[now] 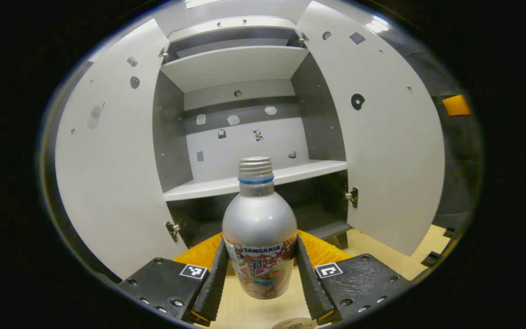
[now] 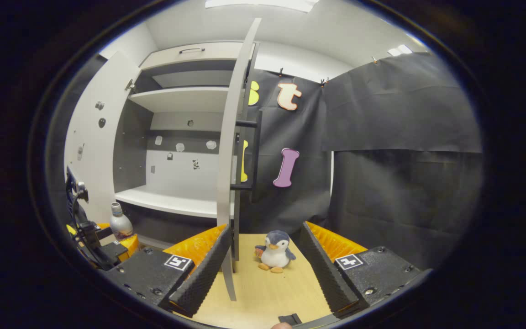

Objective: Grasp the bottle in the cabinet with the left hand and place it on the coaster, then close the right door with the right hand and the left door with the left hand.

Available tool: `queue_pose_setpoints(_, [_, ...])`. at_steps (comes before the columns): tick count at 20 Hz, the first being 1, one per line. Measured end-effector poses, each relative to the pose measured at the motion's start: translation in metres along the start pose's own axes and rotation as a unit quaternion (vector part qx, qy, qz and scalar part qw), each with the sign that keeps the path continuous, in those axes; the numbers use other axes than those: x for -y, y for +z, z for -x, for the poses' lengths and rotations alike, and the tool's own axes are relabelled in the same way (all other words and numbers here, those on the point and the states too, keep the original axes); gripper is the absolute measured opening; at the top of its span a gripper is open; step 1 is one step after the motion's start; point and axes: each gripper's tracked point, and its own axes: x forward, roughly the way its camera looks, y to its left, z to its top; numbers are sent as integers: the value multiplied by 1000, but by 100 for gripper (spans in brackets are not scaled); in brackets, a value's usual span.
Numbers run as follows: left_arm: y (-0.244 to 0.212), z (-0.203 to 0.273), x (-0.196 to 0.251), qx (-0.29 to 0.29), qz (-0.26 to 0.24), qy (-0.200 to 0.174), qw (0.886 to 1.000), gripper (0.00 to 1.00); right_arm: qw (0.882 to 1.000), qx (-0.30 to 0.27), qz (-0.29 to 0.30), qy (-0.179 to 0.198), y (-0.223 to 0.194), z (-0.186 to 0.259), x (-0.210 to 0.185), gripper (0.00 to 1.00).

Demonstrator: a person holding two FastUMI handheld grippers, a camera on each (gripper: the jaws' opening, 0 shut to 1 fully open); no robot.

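Left gripper (image 1: 260, 274) clamps the silver aluminium bottle (image 1: 259, 228) before the open white cabinet (image 1: 226, 68) — right gripper (image 2: 263, 269) spread, empty, near a plush penguin (image 2: 274, 250).

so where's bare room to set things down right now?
Free: the white shelf behind the bottle, and tabletop between the right door and the toy penguin. Crowded: the left gripper, shut on the bottle.

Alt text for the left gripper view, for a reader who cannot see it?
The left claw is shut on a silver bottle, held upright above the wooden table. Behind stands a white cabinet, both doors open and its shelves bare; a coaster peeks in below.
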Motion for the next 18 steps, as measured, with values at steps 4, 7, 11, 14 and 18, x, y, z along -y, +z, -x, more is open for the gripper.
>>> queue_pose_setpoints(4, [-29,7,16,-25,-14,-18,999,71,1000,-2,7,9,2,0,-7,100])
queue_pose_setpoints(7, [-46,11,23,-36,-17,-28,999,71,1000,-2,5,11,4,0,-9,100])
queue_pose_setpoints(11, [-70,16,29,-51,2,-31,998,71,1000,-4,8,10,6,-1,-12,100])
queue_pose_setpoints(14, [-91,21,34,-64,9,-36,997,71,1000,-8,10,5,4,-2,-15,100])
queue_pose_setpoints(18, [-125,28,47,-98,21,-61,993,71,1000,-20,6,-1,0,-3,-19,100])
